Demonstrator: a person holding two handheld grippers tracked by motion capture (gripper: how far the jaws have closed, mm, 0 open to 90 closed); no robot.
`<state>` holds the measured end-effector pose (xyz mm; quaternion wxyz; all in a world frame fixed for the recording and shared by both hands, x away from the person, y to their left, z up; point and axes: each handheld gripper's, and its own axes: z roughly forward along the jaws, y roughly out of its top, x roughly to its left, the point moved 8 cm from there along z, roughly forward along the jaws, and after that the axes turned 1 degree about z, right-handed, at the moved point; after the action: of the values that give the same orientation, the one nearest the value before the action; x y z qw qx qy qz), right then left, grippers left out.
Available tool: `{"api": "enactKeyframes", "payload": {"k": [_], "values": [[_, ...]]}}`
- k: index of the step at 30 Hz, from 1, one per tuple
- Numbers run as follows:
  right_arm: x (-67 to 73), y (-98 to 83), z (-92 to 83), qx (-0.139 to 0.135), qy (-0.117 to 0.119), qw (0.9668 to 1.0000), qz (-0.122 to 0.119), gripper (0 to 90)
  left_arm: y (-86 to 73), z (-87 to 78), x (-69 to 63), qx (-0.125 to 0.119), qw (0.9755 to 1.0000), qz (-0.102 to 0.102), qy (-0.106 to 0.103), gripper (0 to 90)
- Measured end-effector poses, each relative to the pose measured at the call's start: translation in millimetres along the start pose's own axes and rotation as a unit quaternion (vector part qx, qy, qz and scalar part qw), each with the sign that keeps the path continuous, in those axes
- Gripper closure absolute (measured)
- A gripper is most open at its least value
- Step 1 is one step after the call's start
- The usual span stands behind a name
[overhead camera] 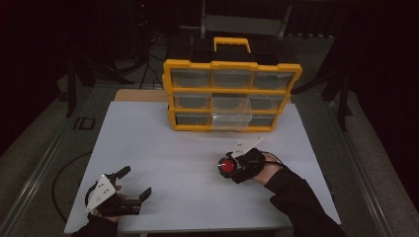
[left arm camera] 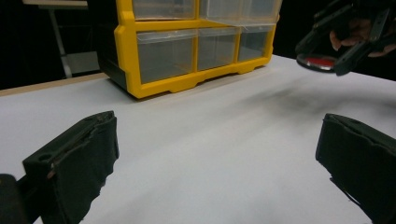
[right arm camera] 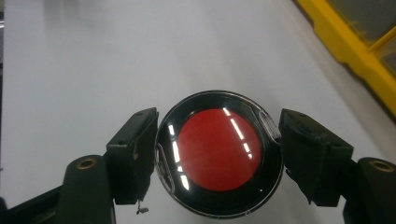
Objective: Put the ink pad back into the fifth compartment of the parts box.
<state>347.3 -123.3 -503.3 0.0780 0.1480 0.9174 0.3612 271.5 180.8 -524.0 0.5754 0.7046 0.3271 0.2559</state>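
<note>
My right gripper (overhead camera: pixel 228 167) pinches a round black case with a red centre (right arm camera: pixel 219 158), one jaw pressed on each side of its rim. In the right gripper view the case sits flat between my two black pads, its clear cover catching streaks of light, and the white table (right arm camera: pixel 93 56) lies below it. Seen from my left gripper view, the case (left arm camera: pixel 319 61) hangs clear of the table surface, held up near the right edge of that picture, with a soft shadow on the white top beneath it. In the high view the case (overhead camera: pixel 227 168) is over the right half of the table, nearer the front edge than the back, and well short of the yellow drawer cabinet (overhead camera: pixel 231 95).

My left gripper (overhead camera: pixel 132 185) rests near the front left corner of the table (overhead camera: pixel 163 148), its jaws spread wide with nothing between them. In the left gripper view both pads stand far apart at the bottom corners, with bare white table between.

The cabinet stands at the back edge of the table, about in the middle, with a yellow frame, a yellow handle on top and rows of clear drawers. One drawer (overhead camera: pixel 231 120) in the bottom row, the middle one, is pulled out toward me. In the right gripper view a corner of the yellow frame (right arm camera: pixel 355 51) shows at the upper right.
</note>
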Motion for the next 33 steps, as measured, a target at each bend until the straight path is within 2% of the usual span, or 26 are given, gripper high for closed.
{"api": "enactKeyframes", "payload": {"k": [18,33], "values": [[-6.5,24.9,-35.9,-0.001,-0.011,0.9998,-0.015,30.3,0.5,0.0,-0.3,-0.001,1.0000,0.000,0.001,0.0],[-13.0,46.6,-53.3,-0.001,-0.022,0.9993,-0.029,30.3,0.4,-0.1,-0.4,0.000,1.0000,0.002,0.001,0.0]]}}
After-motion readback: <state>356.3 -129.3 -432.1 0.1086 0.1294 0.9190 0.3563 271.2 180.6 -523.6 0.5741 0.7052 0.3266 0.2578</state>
